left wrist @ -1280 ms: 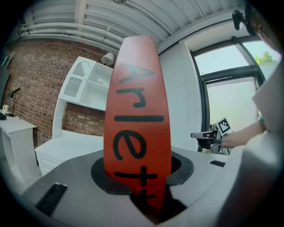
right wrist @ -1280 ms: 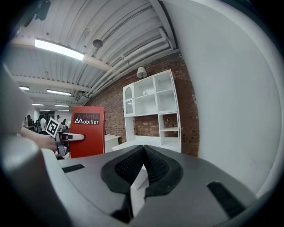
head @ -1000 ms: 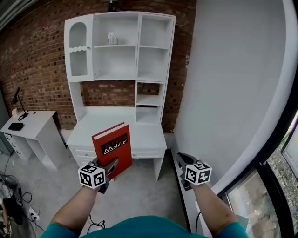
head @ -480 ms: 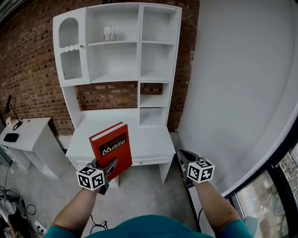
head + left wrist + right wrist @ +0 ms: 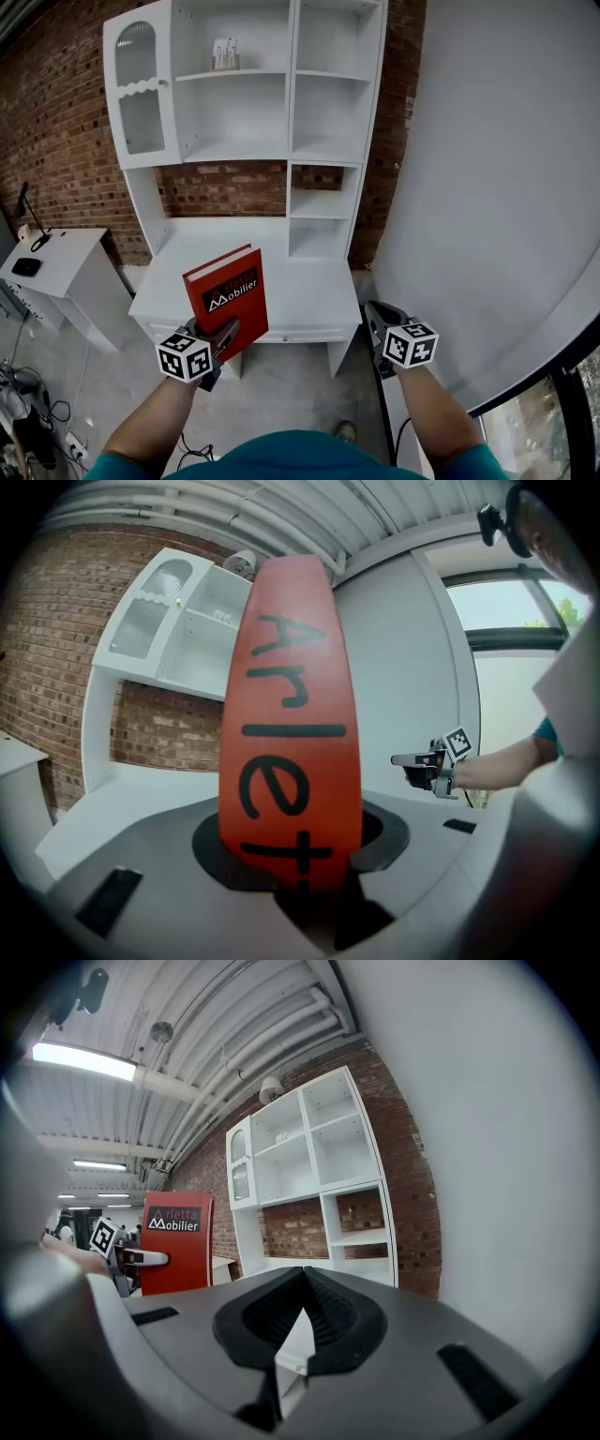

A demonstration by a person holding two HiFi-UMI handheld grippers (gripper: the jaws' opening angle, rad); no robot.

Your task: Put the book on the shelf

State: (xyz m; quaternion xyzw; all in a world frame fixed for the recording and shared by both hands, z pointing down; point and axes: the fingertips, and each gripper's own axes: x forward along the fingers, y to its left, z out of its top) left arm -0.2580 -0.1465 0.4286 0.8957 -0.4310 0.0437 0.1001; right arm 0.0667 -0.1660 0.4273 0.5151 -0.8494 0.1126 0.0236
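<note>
**Head view.** The left tongs [image 5: 226,332] are clamped on the lower edge of a red book [image 5: 228,296]. The book stands nearly upright and leans slightly toward 1 o'clock, with its cover (white lettering on a black band) facing the camera. It rises from the tongs toward 12 o'clock and is held in the air before the white table [image 5: 314,281]. It is well apart from the shelf unit [image 5: 246,112], which stands on the table's far side at 12 o'clock. The right tongs [image 5: 378,317] lie at 3 o'clock of the left tongs, well apart from the book and near the pale wall [image 5: 487,187]. A small pale object [image 5: 224,54], too small to identify, stands on an upper shelf at 12 o'clock of the book. A smaller side table [image 5: 56,267] stands at 9 o'clock of the book, against the brick wall [image 5: 56,122].

**Left gripper view.** The book's narrow red edge, with dark lettering, fills the middle of the frame. It is seated between the two jaws, which press on it from either side. The right tongs show at 3 o'clock, beyond the book.

**Right gripper view.** The jaws meet at their tips with nothing between them, so these tongs are closed and empty. The book, gripped by the left tongs, shows at 9 o'clock, and the shelf unit stands at 12 o'clock.
</note>
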